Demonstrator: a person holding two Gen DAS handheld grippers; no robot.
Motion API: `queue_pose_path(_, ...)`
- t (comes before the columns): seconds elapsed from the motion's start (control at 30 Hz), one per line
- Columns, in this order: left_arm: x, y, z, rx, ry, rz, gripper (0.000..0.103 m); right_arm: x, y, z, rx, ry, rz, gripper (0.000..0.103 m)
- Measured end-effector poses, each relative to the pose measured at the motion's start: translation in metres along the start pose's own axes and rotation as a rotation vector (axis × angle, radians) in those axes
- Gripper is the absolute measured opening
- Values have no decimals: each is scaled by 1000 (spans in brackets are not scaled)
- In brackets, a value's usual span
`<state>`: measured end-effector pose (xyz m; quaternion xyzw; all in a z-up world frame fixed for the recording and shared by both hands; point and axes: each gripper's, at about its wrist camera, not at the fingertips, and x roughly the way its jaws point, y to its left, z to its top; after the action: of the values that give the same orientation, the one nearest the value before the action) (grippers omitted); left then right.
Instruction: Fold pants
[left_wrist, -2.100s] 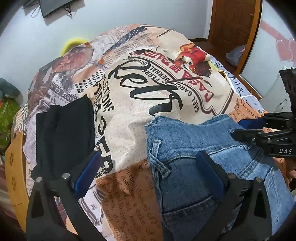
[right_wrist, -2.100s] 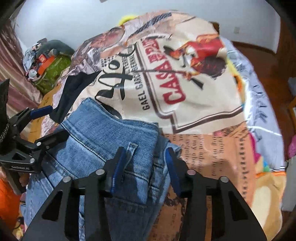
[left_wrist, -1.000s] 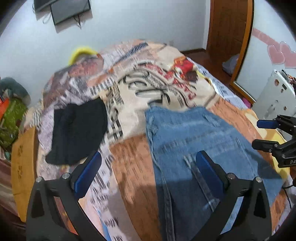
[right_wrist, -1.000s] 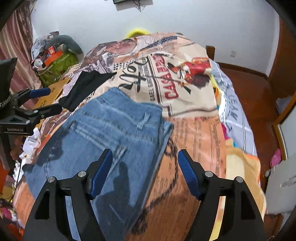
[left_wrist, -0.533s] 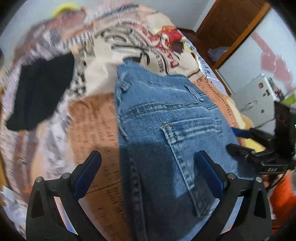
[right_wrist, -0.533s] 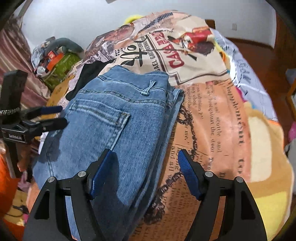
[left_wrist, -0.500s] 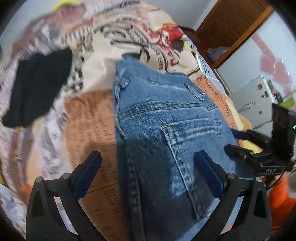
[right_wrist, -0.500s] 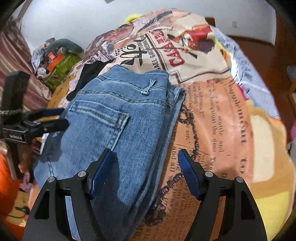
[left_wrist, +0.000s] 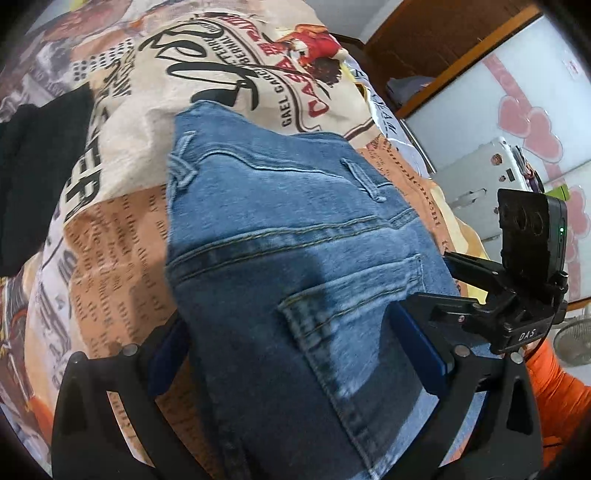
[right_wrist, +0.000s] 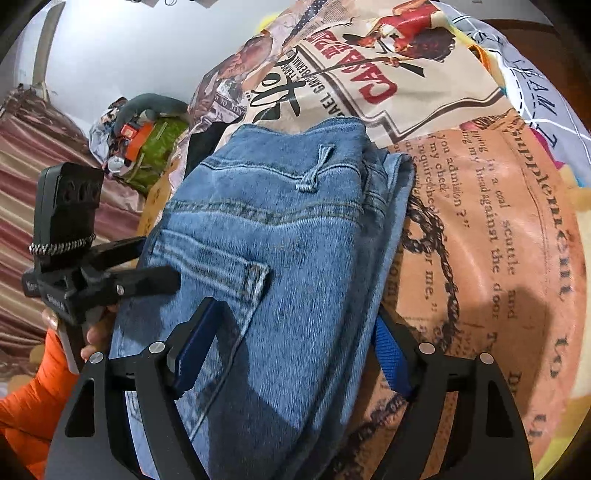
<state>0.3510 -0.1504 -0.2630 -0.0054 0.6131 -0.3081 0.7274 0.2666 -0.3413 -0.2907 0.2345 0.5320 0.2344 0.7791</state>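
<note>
Folded blue jeans (left_wrist: 295, 229) (right_wrist: 280, 236) lie on a printed blanket (left_wrist: 122, 229) (right_wrist: 498, 240), back pocket up. My left gripper (left_wrist: 295, 350) (right_wrist: 159, 258) stands wide open astride the jeans' left edge. One of its fingers (left_wrist: 417, 347) rests over the denim; the other is partly hidden behind the edge. My right gripper (right_wrist: 291, 350) (left_wrist: 432, 277) straddles the right edge with its jaws opening. One finger (right_wrist: 195, 343) is above the denim, and the fold partly hides the other. Neither gripper's pads press the cloth.
A black folded garment (left_wrist: 37, 158) (right_wrist: 207, 144) lies beyond the jeans' left side. An orange sleeve (left_wrist: 554, 387) (right_wrist: 29, 398) shows behind each gripper. A white appliance (left_wrist: 480, 177) stands off the bed's right. Bags (right_wrist: 147, 136) sit off its left.
Both grippers have sunk and tipped down toward the jeans, which now fill the space between their jaws. The right jaws, earlier close about the waistband, stand wide.
</note>
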Motion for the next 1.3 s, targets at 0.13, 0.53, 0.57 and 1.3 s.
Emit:
queue_pose_path(0.13,-5,8,1,-59,-23,-37,96,-3,5,-2,-9,-15,6,63)
queue_pose_path(0.53,-41,-3,-21,-21,-99,3,59,-12,51,-5,-125,-62,-74,33)
queue_pose_path(0.57,-48,-3,-24,-15,-114,0,58,-14,54,-6,-136,-64,-77,33)
queue_pose_path(1.3,-202,87,-57,-91,-479,150,54,29,189,73,-443,-176,-24,29)
